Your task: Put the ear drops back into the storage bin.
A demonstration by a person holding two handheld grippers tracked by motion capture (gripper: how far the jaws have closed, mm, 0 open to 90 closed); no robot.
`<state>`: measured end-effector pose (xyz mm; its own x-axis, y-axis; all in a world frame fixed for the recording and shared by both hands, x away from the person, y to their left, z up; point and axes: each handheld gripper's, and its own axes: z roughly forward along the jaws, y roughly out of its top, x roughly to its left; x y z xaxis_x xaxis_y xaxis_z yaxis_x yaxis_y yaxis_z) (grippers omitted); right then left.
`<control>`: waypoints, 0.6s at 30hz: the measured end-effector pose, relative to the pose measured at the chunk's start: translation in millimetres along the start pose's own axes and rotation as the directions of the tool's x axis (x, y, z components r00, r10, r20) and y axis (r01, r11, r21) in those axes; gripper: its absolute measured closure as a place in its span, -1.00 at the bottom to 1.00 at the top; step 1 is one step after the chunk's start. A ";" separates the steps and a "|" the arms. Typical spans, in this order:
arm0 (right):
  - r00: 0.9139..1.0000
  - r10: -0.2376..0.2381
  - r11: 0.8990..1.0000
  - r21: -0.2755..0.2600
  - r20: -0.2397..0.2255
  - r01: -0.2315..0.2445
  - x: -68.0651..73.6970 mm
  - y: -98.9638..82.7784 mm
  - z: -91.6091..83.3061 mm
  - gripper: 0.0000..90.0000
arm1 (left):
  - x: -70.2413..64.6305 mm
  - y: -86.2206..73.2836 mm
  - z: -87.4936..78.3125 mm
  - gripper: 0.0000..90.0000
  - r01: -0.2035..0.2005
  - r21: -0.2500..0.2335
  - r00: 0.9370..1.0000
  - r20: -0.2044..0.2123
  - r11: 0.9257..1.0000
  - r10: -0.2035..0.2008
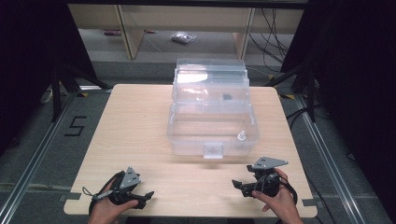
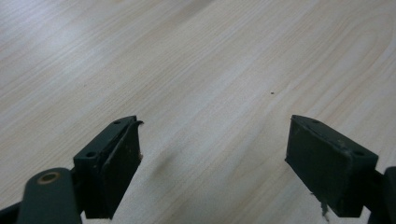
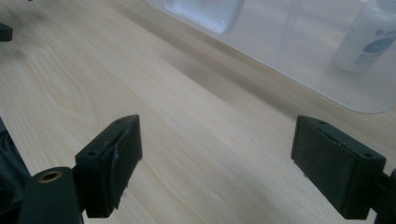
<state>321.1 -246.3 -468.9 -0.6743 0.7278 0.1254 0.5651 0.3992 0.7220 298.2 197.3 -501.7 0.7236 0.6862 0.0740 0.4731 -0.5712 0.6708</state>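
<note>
A clear plastic box [image 1: 187, 135] stands with its lid raised at the middle of the wooden table [image 1: 135, 126]. Inside it, near the front right corner, stands a small white bottle [image 1: 242, 136], and a small dark item [image 1: 227, 97] lies in the raised lid section. My left gripper [image 1: 143, 199] is held open low at the table's front left, over bare wood [image 2: 215, 70]. My right gripper [image 1: 239, 187] is open at the front right, short of the box. The right gripper view has the box's front latch [image 3: 205, 11] and the bottle [image 3: 369, 37] beyond the jaws.
Wooden shelf legs [image 1: 130, 32] and a small plastic bag [image 1: 183, 37] are on the floor behind the table. Cables [image 1: 273, 42] run at the back right. A "5" mark [image 1: 75, 126] is on the floor left of the table, beside dark stands.
</note>
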 end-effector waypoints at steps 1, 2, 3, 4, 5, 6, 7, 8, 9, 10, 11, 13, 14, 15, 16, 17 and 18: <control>1.000 -0.005 1.000 -0.005 0.004 0.005 -0.3 -1.1 -0.2 -0.62 | 0.0 0.0 0.0 -0.62 -0.001 0.000 1.000 0.000 1.000 0.001; 1.000 0.010 1.000 -0.002 0.006 -0.010 1.1 -2.2 -0.8 -0.62 | -0.1 0.0 0.1 -0.62 0.000 0.000 1.000 0.000 1.000 0.000; 1.000 -0.012 1.000 -0.008 0.009 0.012 -0.5 -3.4 -0.5 -0.62 | -0.1 0.0 0.1 -0.62 0.000 0.000 1.000 0.000 1.000 0.000; 1.000 0.008 1.000 0.002 0.014 -0.008 1.3 -5.1 -1.3 -0.62 | -0.1 0.0 0.1 -0.62 0.000 0.001 1.000 0.001 1.000 0.000; 1.000 0.009 1.000 0.002 0.011 -0.009 1.6 -6.0 -1.3 -0.62 | 0.0 0.0 0.1 -0.62 -0.001 0.002 1.000 0.001 1.000 0.001; 1.000 -0.019 1.000 0.002 0.019 0.019 -0.1 -7.1 -1.8 -0.62 | -0.2 0.0 0.2 -0.62 0.002 0.001 1.000 0.002 1.000 -0.002; 1.000 -0.003 1.000 0.004 0.014 0.003 0.9 -8.2 -2.0 -0.62 | -0.1 0.0 0.2 -0.62 0.001 0.001 1.000 0.002 1.000 -0.001; 1.000 -0.012 1.000 0.003 0.011 0.012 0.9 -9.2 -2.0 -0.62 | -0.2 0.0 0.1 -0.62 0.001 0.001 1.000 0.002 1.000 -0.001; 1.000 0.003 1.000 0.002 0.021 -0.003 2.7 -10.3 -3.1 -0.62 | -0.2 -0.1 0.2 -0.62 0.002 0.001 1.000 0.002 1.000 -0.002; 1.000 -0.015 1.000 0.001 0.026 0.015 1.7 -11.0 -3.6 -0.62 | -0.2 -0.1 0.4 -0.62 0.001 0.002 1.000 0.002 1.000 -0.001; 1.000 -0.013 1.000 0.006 0.027 0.013 2.7 -12.5 -5.0 -0.62 | -0.3 -0.1 0.5 -0.62 0.001 0.002 1.000 0.002 1.000 -0.001; 0.999 -0.020 1.000 -0.003 0.042 0.020 2.9 -14.3 -5.4 -0.62 | -0.2 0.0 0.6 -0.62 -0.002 0.002 1.000 0.003 1.000 0.002; 0.999 -0.014 1.000 0.005 0.042 0.014 3.5 -15.4 -6.3 -0.62 | -0.9 0.0 0.8 -0.62 0.008 -0.005 1.000 0.005 1.000 -0.008; 0.999 -0.017 1.000 0.007 0.043 0.017 3.5 -16.6 -6.9 -0.62 | -0.3 0.1 0.3 -0.62 -0.001 0.002 1.000 0.005 1.000 0.001; 0.998 -0.017 1.000 0.005 0.054 0.017 3.8 -18.1 -7.2 -0.62 | -0.6 0.1 0.3 -0.62 0.003 0.001 1.000 0.004 1.000 -0.003; 0.998 -0.033 0.999 0.006 0.051 0.033 3.0 -18.1 -7.8 -0.62 | -1.1 0.0 0.6 -0.62 0.011 -0.005 1.000 0.005 1.000 -0.011; 0.999 -0.001 1.000 0.019 0.052 0.000 5.9 -19.9 -8.8 -0.62 | -0.6 0.1 0.1 -0.62 0.002 0.002 1.000 0.005 1.000 -0.002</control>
<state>301.7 -254.9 -476.5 -0.6490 0.7556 0.0890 0.5741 0.4096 0.7089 297.9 196.8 -501.8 0.7251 0.6852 0.0693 0.4754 -0.5708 0.6695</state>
